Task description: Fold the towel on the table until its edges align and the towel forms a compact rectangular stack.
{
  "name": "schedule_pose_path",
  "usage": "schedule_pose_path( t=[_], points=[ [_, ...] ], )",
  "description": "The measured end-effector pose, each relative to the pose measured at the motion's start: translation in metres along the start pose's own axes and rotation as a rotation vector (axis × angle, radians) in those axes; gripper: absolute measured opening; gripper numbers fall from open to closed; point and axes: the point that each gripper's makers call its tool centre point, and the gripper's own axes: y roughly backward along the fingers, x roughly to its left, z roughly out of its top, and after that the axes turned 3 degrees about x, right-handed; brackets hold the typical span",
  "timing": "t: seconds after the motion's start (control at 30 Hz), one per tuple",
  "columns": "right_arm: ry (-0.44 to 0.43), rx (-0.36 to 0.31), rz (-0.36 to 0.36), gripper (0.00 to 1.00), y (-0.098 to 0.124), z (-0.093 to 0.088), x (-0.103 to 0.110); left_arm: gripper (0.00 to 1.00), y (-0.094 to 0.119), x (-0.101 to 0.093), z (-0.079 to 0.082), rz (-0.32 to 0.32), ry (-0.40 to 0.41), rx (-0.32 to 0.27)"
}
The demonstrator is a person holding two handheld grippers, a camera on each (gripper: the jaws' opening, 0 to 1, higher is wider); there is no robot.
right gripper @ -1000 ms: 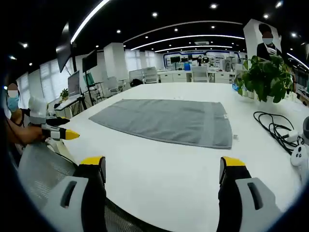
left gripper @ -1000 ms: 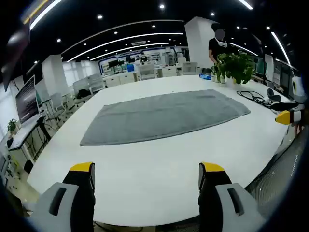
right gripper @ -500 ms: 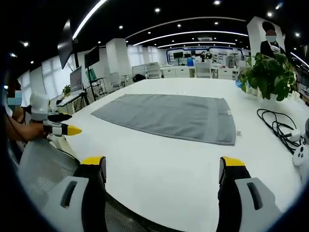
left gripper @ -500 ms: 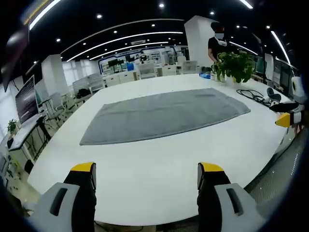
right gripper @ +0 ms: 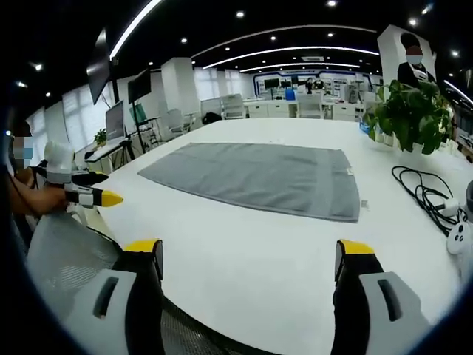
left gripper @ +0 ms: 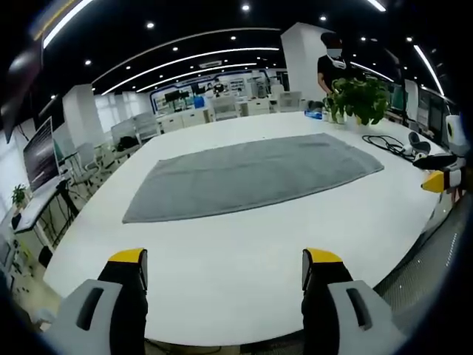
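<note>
Left tool point(left gripper: 222, 270), right tool point(right gripper: 247, 260): we are holding both spread wide, empty, over the near tabletop point(left gripper: 244, 251) edge. Towel point(left gripper: 251, 176): lying flat, unfolded, well ahead of both. Step: we judge folding not yet begun. Next: reaching forward to pinch the near corners.

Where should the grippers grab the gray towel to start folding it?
Probably at the two near corners of the towel, coming in low from the near table edge. It lies flat and fully spread, so only thin edges and corners offer a pinch. Both the left gripper and right gripper are open, short of it.
</note>
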Motion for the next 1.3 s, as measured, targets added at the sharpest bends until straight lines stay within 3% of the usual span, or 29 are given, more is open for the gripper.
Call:
schedule_pose_path(
  t=[0.5,1.0,1.3],
  points=[
    [0.031,-0.021,-0.048,0.97,0.002,0.005,-0.009,0.88,-0.003,-0.001,-0.001,-0.015,-0.013,0.004],
    [0.089,0.027,-0.063,0.95,0.008,0.002,0.002,0.89,-0.004,-0.001,-0.001,-0.014,-0.028,0.009],
    [0.098,0.04,-0.068,0.95,0.002,-0.003,-0.01,0.88,-0.004,-0.001,-0.001,-0.013,-0.032,0.009]
  ],
)
